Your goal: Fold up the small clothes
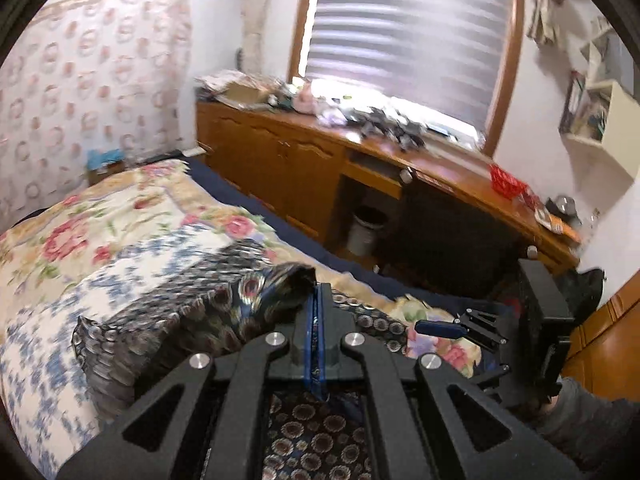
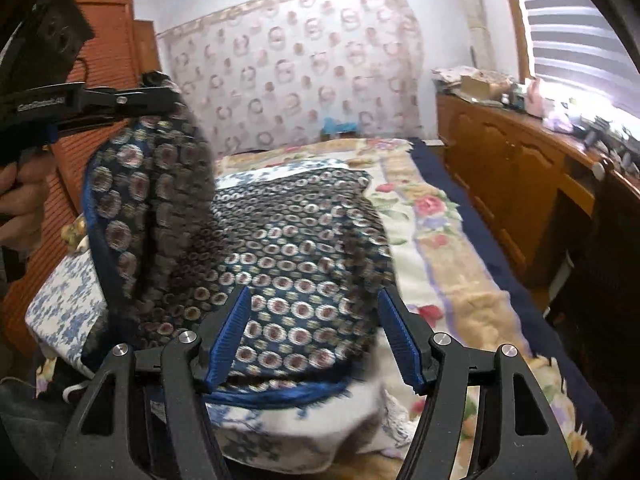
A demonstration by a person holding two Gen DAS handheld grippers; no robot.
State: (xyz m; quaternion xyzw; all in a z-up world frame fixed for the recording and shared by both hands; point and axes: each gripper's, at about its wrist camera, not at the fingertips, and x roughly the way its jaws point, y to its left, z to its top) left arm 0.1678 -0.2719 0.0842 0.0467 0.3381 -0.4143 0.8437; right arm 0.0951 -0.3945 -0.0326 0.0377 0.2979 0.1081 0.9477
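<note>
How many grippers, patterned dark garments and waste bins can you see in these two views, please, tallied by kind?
Grippers: 2, the left gripper shut on the garment, the right gripper open.
Patterned dark garments: 1, the dark circle-print garment, one end lifted off the bed.
Waste bins: 1, the white bin under the desk.
Total: 4

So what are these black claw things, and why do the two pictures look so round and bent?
They are hand-held grippers: a person squeezes a handle to work two blue-padded fingers. Each gripper carries a wide-angle camera, which bends the view. One picture looks along the left gripper, shut on a corner of a dark patterned garment and lifting it. The other looks along the right gripper, open, with that garment under its fingers. The left gripper shows there too. Below is a bed with a floral blanket.
</note>
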